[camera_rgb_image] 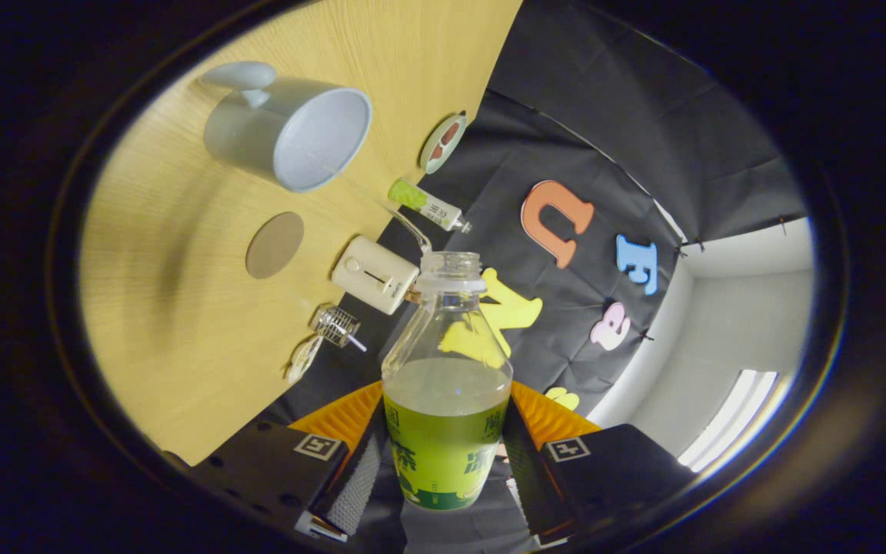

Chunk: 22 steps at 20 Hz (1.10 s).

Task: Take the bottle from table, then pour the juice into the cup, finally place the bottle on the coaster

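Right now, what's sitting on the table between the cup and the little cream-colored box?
In the gripper view, the round brown coaster lies on the table between the cup and the cream box. The gripper is shut on the bottle.

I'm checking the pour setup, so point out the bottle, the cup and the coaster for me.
bottle [445, 431]: gripper view, on its green label, between the tool's fingers.
cup [320, 138]: gripper view, on its pale inner wall.
coaster [274, 245]: gripper view, on the middle of the round brown disc.

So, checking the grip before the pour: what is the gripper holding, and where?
The gripper clamps the clear green-labelled juice bottle around its lower labelled body.
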Tool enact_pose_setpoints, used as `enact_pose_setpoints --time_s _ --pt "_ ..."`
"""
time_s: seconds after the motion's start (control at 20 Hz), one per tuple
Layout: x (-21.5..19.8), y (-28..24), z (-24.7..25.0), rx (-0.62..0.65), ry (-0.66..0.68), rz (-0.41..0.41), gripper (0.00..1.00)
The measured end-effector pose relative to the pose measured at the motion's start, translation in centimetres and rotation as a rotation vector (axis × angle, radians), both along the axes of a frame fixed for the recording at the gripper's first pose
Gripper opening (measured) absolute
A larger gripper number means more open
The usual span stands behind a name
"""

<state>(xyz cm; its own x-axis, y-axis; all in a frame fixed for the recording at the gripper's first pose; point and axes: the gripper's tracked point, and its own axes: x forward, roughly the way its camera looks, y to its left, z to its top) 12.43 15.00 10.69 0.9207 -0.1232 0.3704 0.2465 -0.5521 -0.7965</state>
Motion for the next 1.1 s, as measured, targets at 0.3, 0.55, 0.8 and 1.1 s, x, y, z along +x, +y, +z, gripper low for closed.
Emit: enact_pose_setpoints --time_s 0.3,0.55,0.8,1.1 --pt "-0.1 0.5 1.6 -0.052 -0.021 -0.005 0.82" --pt "-1.0 1.9 3.0 -0.096 -0.037 0.007 0.81" --pt "-1.3 2.8 4.0 -0.136 -0.043 0.003 0.81" --pt "-1.7 3.5 5.3 -0.159 -0.053 0.001 0.81"
